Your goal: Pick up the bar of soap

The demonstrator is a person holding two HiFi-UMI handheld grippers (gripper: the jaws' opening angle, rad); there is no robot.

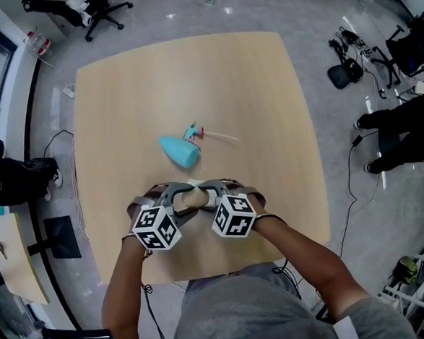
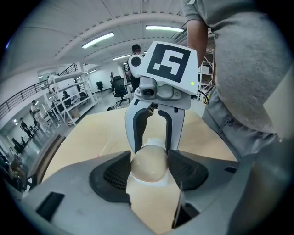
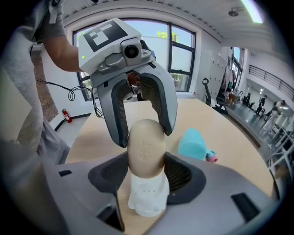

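The beige bar of soap [image 1: 194,197] stands on edge over a white soap holder [image 3: 148,195] near the table's front edge. Both grippers meet on it from opposite sides. In the left gripper view the soap [image 2: 148,163] fills the gap of my left gripper [image 2: 148,166], with a black pad against each side. The right gripper view shows the soap [image 3: 146,147] pinched the same way in my right gripper [image 3: 146,167]. In the head view, the left gripper [image 1: 187,198] and right gripper [image 1: 204,195] hide most of the bar.
A teal rounded object [image 1: 179,151] lies mid-table with a small pink-and-teal piece and a thin stick [image 1: 220,135] beside it. The wooden table [image 1: 250,90] ends just behind the grippers, at the person's body. Chairs, cables and a seated person surround it.
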